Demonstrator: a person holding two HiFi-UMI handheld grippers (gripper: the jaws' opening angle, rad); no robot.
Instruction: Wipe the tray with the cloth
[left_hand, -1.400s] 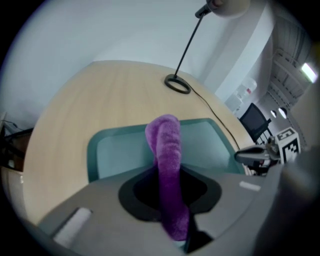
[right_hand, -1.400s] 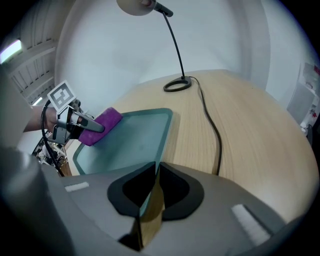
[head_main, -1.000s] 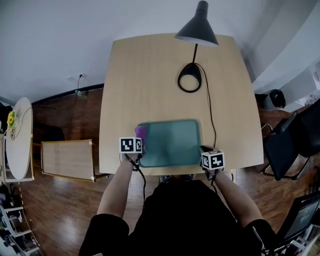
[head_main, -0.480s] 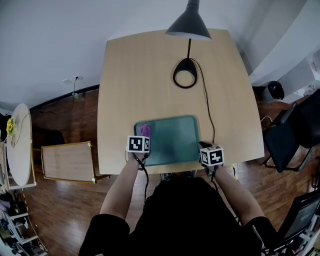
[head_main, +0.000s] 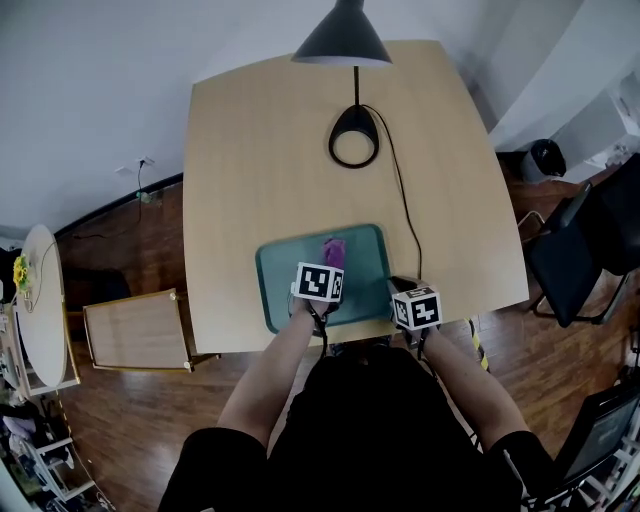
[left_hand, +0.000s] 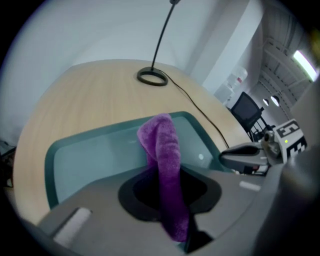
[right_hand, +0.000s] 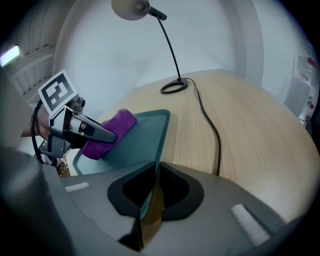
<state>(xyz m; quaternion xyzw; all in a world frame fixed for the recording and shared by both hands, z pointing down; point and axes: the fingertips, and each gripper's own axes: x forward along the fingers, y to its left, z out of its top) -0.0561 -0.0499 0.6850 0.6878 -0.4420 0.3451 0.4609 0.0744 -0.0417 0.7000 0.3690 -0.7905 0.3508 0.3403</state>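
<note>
As I read across from the left, a small round side table (head_main: 40, 295) with yellow flowers (head_main: 21, 271) stands at the room's edge, and a flat wooden panel (head_main: 135, 328) lies on the floor beside the work table (head_main: 260, 150).

Tray (head_main: 285, 275): teal, shallow, rounded corners. It sits on the work table at the near edge, in front of me, its long side running across.

Left gripper (head_main: 327, 266): over the tray, a little right of the tray's middle, pointing steeply down. Its own view shows the jaws pressed together on the cloth (left_hand: 162, 150), with no gap on either side of the fabric. The cloth is purple and bunched into a thick roll. One end is pinched between the jaws; the free end reaches forward and lies on the tray floor, in the far half.

Right gripper (head_main: 402, 288): at the tray's near right corner, just beside the left gripper. Its own view shows the jaws closed to a narrow slit with the tray's rim running in between them, so I log it as clamped on the tray.

Further right and back: a black desk lamp (head_main: 342, 40) stands on a ring base (head_main: 354, 135) at the far side of the work table. Its cable (head_main: 405, 220) runs toward me past the tray's right edge, not touching it.

A dark office chair (head_main: 570, 262) stands on the floor right of the work table.
</note>
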